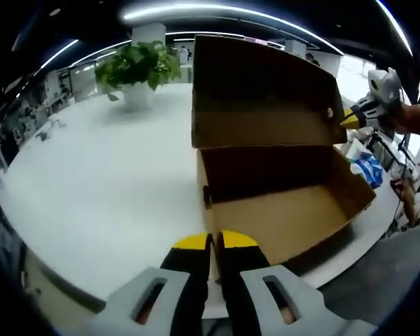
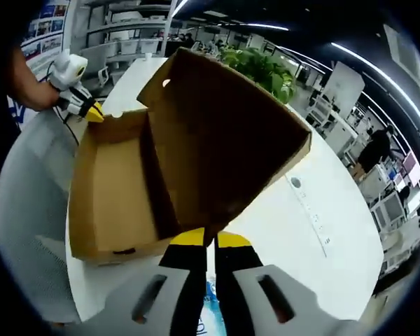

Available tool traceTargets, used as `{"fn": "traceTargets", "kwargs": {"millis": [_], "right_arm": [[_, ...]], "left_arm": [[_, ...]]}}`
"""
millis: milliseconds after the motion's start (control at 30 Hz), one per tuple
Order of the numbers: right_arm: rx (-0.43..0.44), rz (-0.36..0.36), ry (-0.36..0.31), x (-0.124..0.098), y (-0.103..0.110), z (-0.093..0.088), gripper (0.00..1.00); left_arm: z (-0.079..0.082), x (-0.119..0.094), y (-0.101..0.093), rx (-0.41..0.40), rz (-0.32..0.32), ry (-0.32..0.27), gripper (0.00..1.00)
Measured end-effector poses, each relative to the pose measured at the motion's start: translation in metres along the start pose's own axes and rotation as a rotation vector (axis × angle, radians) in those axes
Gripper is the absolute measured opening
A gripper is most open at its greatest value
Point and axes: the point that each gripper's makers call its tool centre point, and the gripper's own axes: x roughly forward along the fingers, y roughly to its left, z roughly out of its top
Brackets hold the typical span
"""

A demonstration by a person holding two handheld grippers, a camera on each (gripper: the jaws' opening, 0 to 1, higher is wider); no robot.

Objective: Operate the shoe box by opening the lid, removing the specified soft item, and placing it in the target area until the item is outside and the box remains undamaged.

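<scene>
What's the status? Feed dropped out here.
Left gripper shut on box wall. Right gripper shut on lid, held open. Shoe box looks empty. Nothing blocking.

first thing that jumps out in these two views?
The open cardboard shoe box on the white table, lid raised, bare floor showing inside. Each yellow-tipped gripper pinches it: the left gripper on the front wall corner, the right gripper on the lid edge. A potted plant stands behind.
</scene>
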Motion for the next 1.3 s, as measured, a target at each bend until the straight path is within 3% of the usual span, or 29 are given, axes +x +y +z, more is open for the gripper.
{"fn": "traceTargets", "kwargs": {"millis": [733, 1100, 1300], "right_arm": [[-0.055, -0.079, -0.035, -0.022, 0.035, -0.01, 0.0], [-0.008, -0.141, -0.058, -0.026, 0.046, -0.017, 0.0], [0.049, -0.179, -0.076, -0.026, 0.047, -0.016, 0.0]], "left_arm": [[-0.001, 0.0, 0.002, -0.028, -0.003, -0.003, 0.0], [-0.001, -0.001, 0.002, -0.046, -0.014, -0.001, 0.01], [-0.001, -0.001, 0.003, -0.095, -0.039, 0.004, 0.01]]}}
